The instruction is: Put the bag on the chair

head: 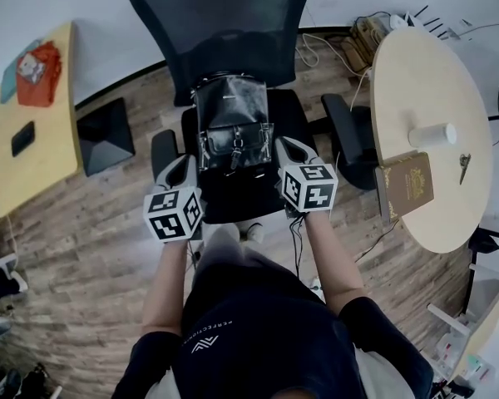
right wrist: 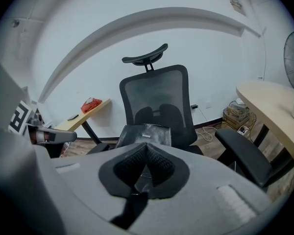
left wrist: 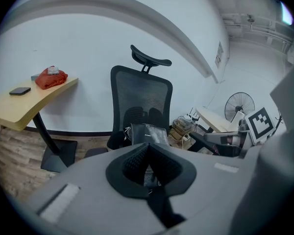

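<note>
Head view alone shows a book (head: pixel 405 184), right of the bag (head: pixel 231 123).

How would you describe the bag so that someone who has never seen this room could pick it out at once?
Find the black mesh-backed office chair on the wooden floor, between the long pale table and the round pale table. On its seat, standing in front of the backrest, is the bag. It is glossy black leather with a buckled front pocket, the only shiny thing on the matte chair.
</note>
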### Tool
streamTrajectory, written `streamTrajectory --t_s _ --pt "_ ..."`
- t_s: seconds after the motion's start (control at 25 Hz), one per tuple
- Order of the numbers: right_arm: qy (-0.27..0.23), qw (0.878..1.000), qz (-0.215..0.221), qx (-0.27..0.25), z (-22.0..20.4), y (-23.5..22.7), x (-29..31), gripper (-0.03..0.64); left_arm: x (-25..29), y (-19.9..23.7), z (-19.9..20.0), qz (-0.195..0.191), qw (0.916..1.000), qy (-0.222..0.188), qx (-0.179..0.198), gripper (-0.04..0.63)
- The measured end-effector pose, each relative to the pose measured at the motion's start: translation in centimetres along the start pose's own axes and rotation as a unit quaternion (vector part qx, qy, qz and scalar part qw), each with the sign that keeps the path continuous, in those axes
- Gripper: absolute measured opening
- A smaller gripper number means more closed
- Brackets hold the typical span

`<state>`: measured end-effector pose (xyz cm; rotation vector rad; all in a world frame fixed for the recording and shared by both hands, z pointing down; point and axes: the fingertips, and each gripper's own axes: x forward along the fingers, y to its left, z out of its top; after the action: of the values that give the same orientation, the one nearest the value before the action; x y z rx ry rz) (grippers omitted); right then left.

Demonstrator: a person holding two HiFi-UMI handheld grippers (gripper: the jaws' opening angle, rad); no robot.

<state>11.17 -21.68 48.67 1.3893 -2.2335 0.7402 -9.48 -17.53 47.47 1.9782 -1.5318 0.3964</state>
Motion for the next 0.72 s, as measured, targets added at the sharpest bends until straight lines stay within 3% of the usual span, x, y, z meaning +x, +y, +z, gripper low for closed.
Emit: streamTrajectory --t_s 0.72 --pt "0.013 1.0 0.017 0.02 -1.8 1.2 -3.4 0.002 -3.5 -0.3 -1.3 0.007 0.9999 0.007 0.0 0.015"
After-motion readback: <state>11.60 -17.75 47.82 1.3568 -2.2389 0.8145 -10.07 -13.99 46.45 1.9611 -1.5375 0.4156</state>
